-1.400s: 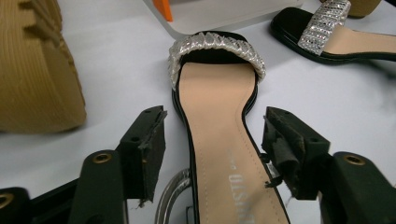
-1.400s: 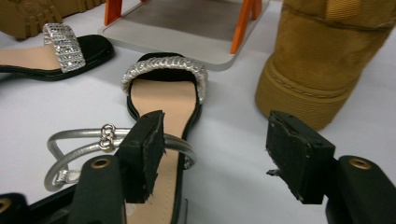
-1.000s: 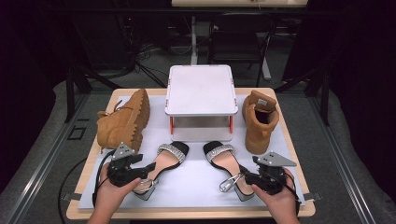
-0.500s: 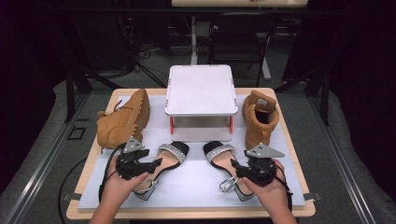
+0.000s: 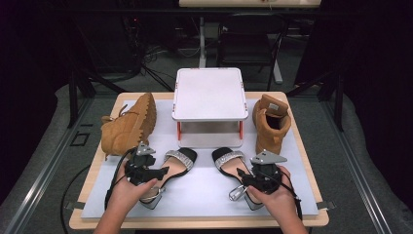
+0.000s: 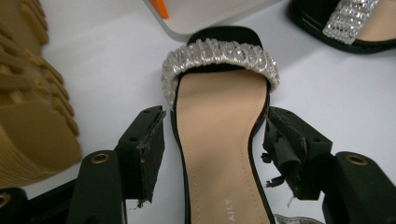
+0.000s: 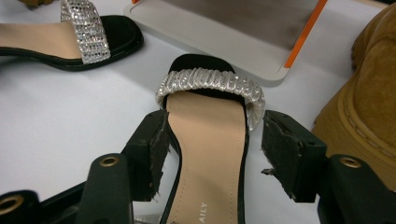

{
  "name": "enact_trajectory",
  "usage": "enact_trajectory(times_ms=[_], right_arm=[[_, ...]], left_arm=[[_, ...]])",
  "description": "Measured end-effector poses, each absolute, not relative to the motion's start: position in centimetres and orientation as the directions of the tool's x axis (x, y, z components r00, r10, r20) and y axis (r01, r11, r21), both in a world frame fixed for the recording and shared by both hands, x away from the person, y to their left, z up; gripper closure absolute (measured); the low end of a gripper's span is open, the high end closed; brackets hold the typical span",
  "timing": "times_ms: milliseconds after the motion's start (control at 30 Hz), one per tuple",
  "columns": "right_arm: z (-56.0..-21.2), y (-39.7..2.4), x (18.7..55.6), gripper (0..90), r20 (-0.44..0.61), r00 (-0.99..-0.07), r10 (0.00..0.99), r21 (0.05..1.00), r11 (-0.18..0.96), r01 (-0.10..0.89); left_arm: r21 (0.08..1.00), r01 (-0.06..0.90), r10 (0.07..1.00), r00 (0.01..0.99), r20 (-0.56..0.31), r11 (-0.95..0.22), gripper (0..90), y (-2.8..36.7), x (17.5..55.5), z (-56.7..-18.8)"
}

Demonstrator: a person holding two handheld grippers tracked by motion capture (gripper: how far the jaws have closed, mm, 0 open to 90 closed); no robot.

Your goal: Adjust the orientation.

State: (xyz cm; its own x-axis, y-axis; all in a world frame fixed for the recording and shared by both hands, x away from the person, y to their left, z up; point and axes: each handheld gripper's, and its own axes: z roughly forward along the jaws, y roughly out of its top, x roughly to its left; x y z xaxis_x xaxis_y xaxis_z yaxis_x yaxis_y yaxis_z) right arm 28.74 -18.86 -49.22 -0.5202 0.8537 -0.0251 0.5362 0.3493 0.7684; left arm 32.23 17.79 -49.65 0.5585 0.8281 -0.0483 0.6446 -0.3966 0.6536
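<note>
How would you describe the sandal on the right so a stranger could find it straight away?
Start at the white raised stand in the middle of the table. Just in front of its right leg lies the right sandal, black-edged with a tan insole and a glittering silver toe strap. Unlike its twin, it sits beside the upright tan boot, with the right tongs open astride it.

Left hand-held gripper [image 6: 212, 149] jaws apart; right hand-held gripper [image 7: 210, 154] jaws apart, just closing slightly.

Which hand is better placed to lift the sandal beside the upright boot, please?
The right gripper: its open fingers already straddle that sandal, next to the upright boot. The left gripper straddles the other sandal.
</note>
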Motion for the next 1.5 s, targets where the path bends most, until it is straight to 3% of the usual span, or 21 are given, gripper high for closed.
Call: enact_trajectory(times_ms=[167, 967, 1133, 1500], right_arm=[[-49.7, -18.8, 29.1, 38.1, -0.015, -0.524, 0.851, 0.744, 0.36, 0.563], [-51.6, -18.9, 30.0, 35.5, 0.058, -0.514, 0.856, 0.644, 0.362, 0.675], [-52.0, -18.8, 30.1, 35.4, 0.056, -0.509, 0.859, 0.628, 0.366, 0.687], [-52.7, -18.4, 30.6, 35.2, 0.058, -0.495, 0.867, 0.595, 0.368, 0.715]], left_arm=[[0.632, 0.642, 0.833, 0.554, 0.01, -0.434, 38.9, 17.5, 32.1, -50.3], [0.582, 0.685, 0.823, 0.566, -0.045, -0.439, 37.7, 17.2, 32.0, -51.8], [0.555, 0.687, 0.818, 0.575, -0.02, -0.469, 37.6, 16.7, 32.0, -52.4], [0.571, 0.686, 0.823, 0.567, -0.03, -0.452, 37.7, 16.9, 31.9, -52.9]])
